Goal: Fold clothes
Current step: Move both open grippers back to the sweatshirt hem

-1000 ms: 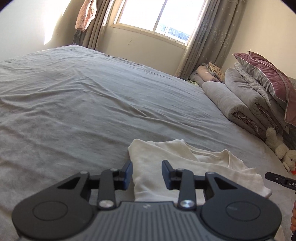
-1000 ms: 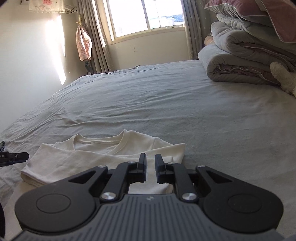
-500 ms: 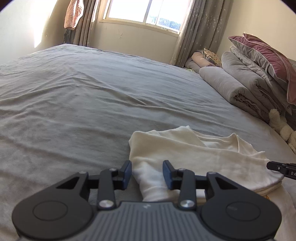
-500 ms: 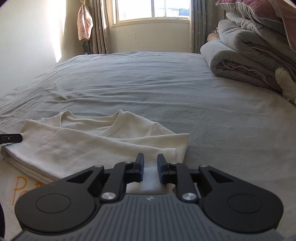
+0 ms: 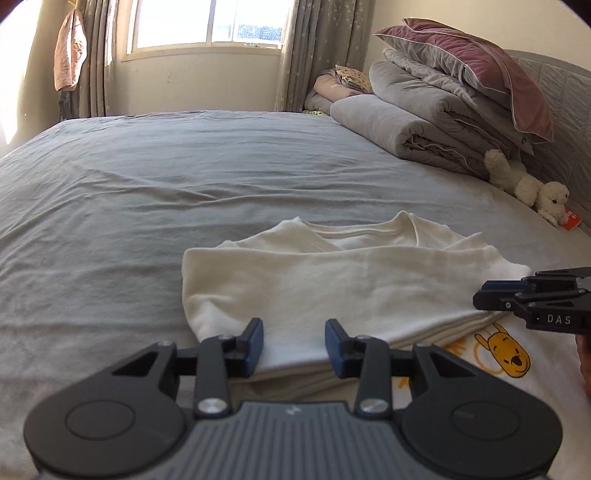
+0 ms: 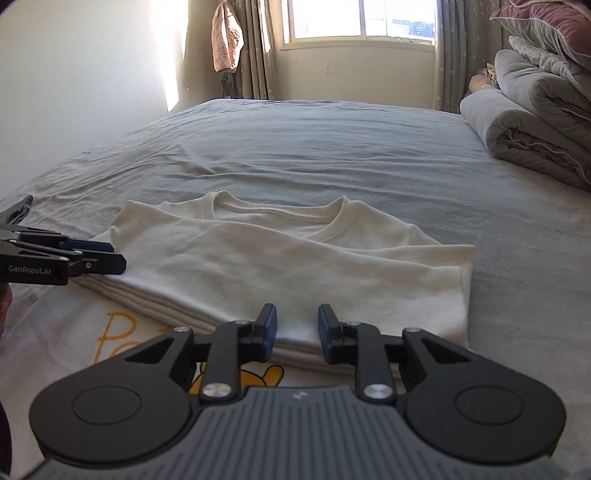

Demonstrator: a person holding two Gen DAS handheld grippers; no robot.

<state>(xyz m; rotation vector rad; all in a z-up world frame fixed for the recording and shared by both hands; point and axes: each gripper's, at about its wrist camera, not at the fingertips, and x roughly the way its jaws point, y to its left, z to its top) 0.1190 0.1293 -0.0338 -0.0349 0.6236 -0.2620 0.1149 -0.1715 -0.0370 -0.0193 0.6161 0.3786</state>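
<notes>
The folded cream T-shirt (image 5: 332,284) lies flat on the bed (image 5: 147,177), its near edge between the left gripper (image 5: 294,341)'s released fingers; the right gripper (image 6: 297,326)'s fingers are opening, unclamped.

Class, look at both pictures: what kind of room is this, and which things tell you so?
Most likely a bedroom: a wide bed under a grey sheet, folded quilts with pillows stacked on them, and a curtained window.
</notes>
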